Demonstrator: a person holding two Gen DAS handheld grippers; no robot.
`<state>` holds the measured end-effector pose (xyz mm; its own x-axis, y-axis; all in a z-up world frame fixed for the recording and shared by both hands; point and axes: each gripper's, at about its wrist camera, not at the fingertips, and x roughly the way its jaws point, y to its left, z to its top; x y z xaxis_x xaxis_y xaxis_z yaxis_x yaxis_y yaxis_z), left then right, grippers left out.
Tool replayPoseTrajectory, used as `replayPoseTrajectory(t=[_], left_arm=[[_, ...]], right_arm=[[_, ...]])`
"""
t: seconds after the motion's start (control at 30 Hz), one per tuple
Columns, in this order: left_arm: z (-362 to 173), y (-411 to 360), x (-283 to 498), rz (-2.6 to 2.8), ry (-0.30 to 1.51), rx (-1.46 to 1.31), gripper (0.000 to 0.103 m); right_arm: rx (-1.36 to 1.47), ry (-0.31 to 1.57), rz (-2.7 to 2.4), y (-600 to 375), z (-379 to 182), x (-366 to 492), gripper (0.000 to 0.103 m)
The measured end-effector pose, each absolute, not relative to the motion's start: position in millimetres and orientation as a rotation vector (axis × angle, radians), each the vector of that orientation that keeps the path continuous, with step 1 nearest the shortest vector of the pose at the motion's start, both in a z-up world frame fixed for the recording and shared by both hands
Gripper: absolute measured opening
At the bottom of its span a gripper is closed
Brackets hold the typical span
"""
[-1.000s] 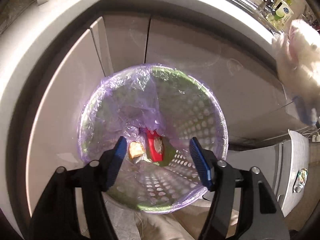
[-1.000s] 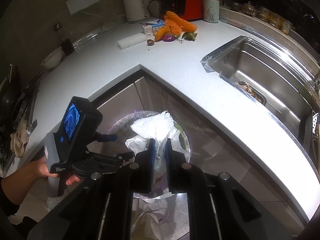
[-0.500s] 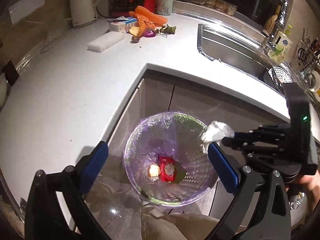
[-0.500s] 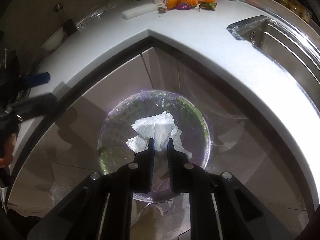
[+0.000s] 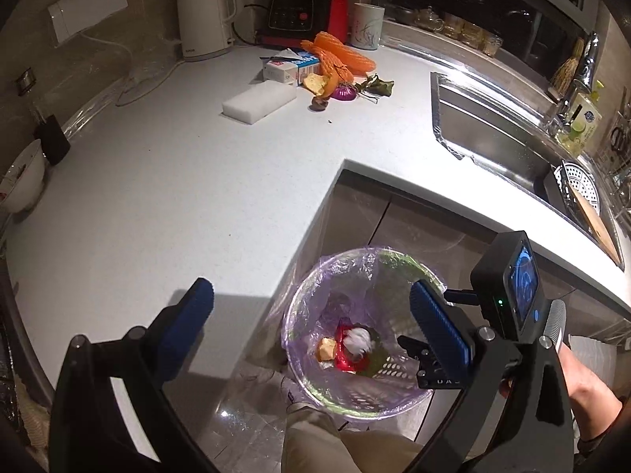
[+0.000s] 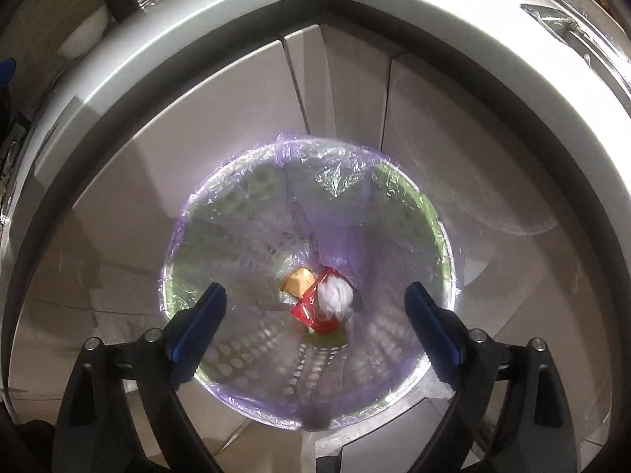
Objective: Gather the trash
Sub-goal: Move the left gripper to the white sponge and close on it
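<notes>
While spread empty, right hand-held gripper (image 6: pixel 315 323) | above bin (image 6: pixel 445 236) | tissue wad (image 6: pixel 335 295) at bottom

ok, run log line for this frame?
right claw: open, empty | left claw: open | tissue: in bin | counter: trash left

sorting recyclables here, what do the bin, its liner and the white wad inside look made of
Bin: looks like moulded green plastic, matte, with rows of punched holes in the wall.
Liner: thin translucent purple plastic film, glossy and wrinkled, folded over the rim.
White wad: probably crumpled tissue or paper, soft and matte; slightly blurred, so thin plastic cannot be ruled out.
</notes>
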<state>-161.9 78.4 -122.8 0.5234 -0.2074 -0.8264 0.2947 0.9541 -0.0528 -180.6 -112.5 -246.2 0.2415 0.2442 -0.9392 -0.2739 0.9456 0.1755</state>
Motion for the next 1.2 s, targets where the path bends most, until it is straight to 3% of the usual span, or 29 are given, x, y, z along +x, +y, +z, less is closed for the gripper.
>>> replayPoseTrajectory(t=[0.23, 0.8, 1.2], left_arm=[[-117.0, 87.4, -113.8, -0.293, 0.931, 0.136, 0.095], [-138.1, 86.4, 96.3, -0.450, 0.932, 0.205, 0.095], [-183.3, 72.9, 147.2, -0.562, 0.994, 0.254, 0.095]], right_arm=[[0.001, 1.204, 0.328, -121.0, -201.6, -168.4, 0.093], [0.071, 1.010, 0.143, -136.4, -96.9, -96.4, 0.098], [0.074, 0.983, 0.038, -124.7, -75.7, -59.9, 0.101]])
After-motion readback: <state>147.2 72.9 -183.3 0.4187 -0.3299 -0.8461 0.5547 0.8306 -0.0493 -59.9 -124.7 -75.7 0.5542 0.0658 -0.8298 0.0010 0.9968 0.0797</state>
